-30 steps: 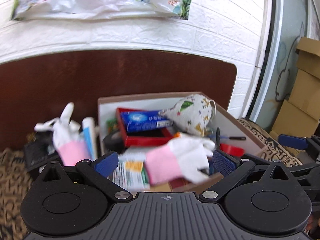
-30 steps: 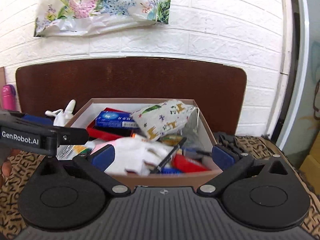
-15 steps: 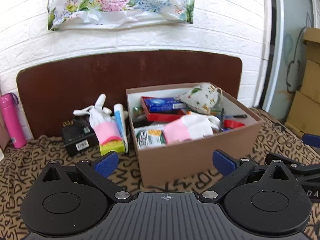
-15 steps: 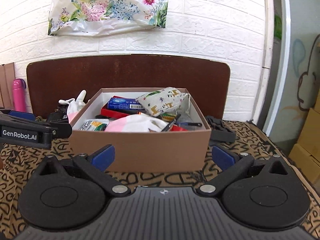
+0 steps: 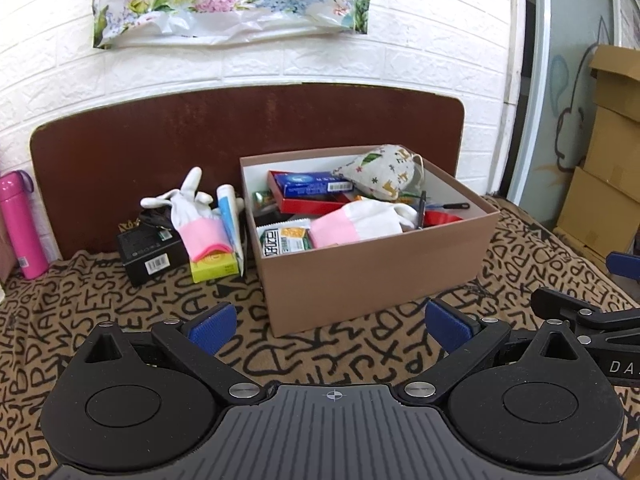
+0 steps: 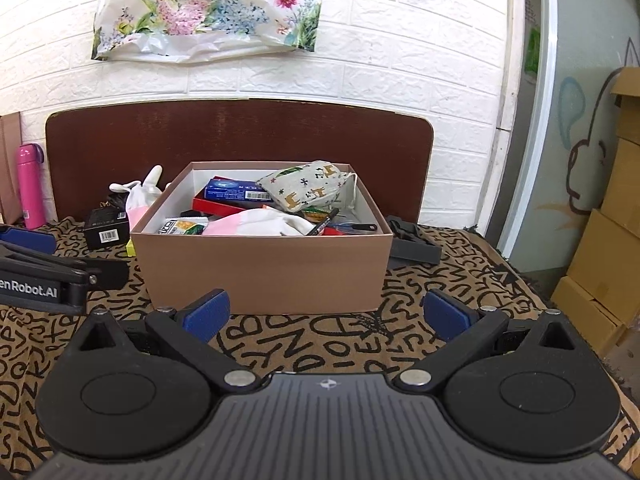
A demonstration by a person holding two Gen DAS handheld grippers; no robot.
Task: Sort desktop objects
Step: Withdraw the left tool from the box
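A brown cardboard box [image 5: 380, 268] [image 6: 264, 268] stands on the patterned cloth. It holds a pink-and-white glove [image 5: 356, 222] [image 6: 260, 222], a blue carton [image 5: 314, 184] on a red box, a patterned pouch [image 5: 384, 170] [image 6: 308, 184], a snack packet [image 5: 284, 240] and a pen. Left of the box lie a second glove [image 5: 196, 216], a tube [image 5: 230, 216], a yellow box [image 5: 214, 268] and a black box [image 5: 150, 254]. My left gripper [image 5: 332, 324] and right gripper [image 6: 326, 314] are open and empty, held back from the box.
A pink bottle [image 5: 20, 224] stands at the far left against the brown board [image 5: 160, 140]. A black object [image 6: 412, 242] lies right of the box. Cardboard cartons [image 5: 608, 160] are stacked at the right. The right gripper's fingers [image 5: 580, 316] show at the lower right of the left wrist view.
Both grippers have pulled back from the box. The pink-and-white glove that lay between the left gripper's fingers now rests in the box.
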